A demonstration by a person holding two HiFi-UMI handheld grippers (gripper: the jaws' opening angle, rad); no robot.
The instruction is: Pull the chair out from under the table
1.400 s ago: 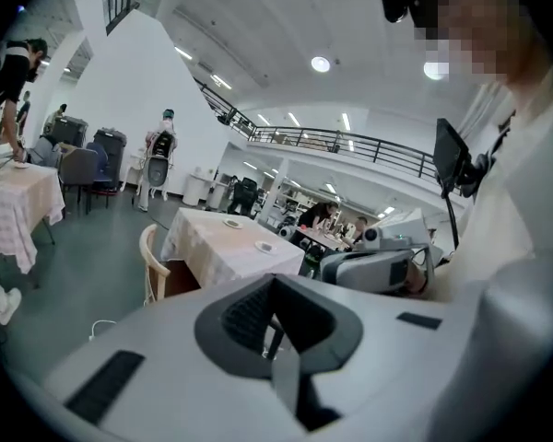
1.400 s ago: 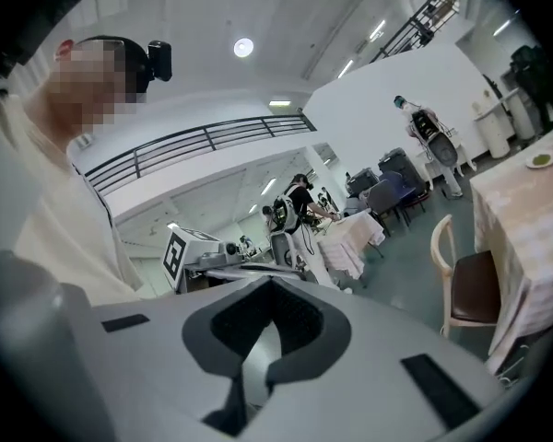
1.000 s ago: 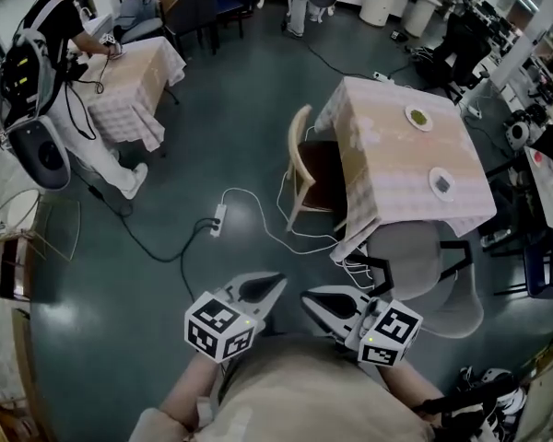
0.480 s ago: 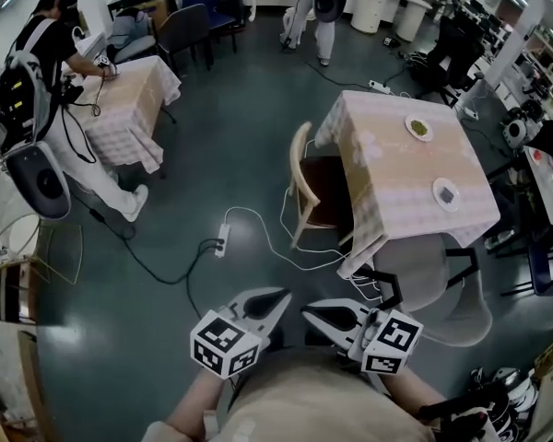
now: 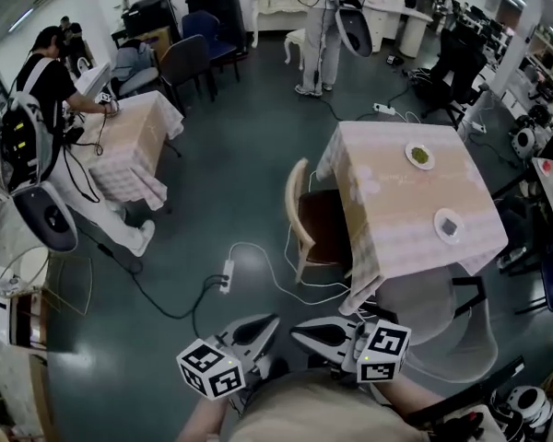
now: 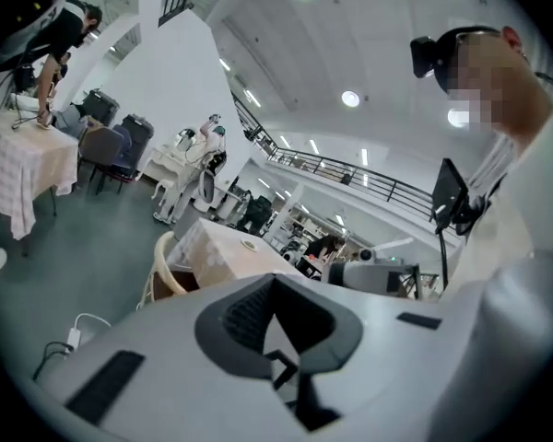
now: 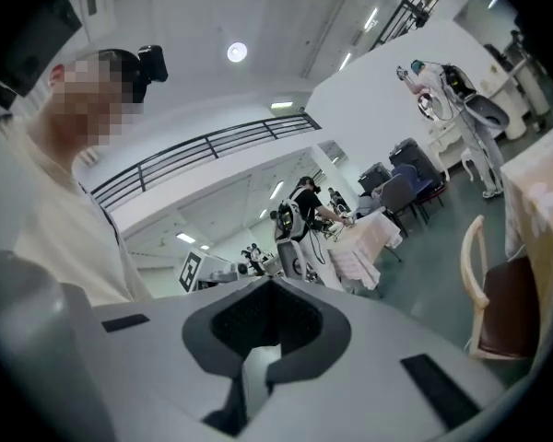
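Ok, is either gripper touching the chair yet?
Apart. Head view shows the left gripper and right gripper near the person's body, floor between them and the chair.

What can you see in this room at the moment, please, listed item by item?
table: one, pale checked cloth, right of centre
plates: two, white, on that table
wooden chair: one, cream back and brown seat, tucked under the table's left side
grey chair: one, at the table's near side
power strip: one, white, on the floor, with a white cable
second table: one, pale cloth, far left
dark chairs: several, top left
people: at least two, left and top
left hand-held gripper: grey, bottom, shut, empty
right hand-held gripper: grey, bottom, shut, empty
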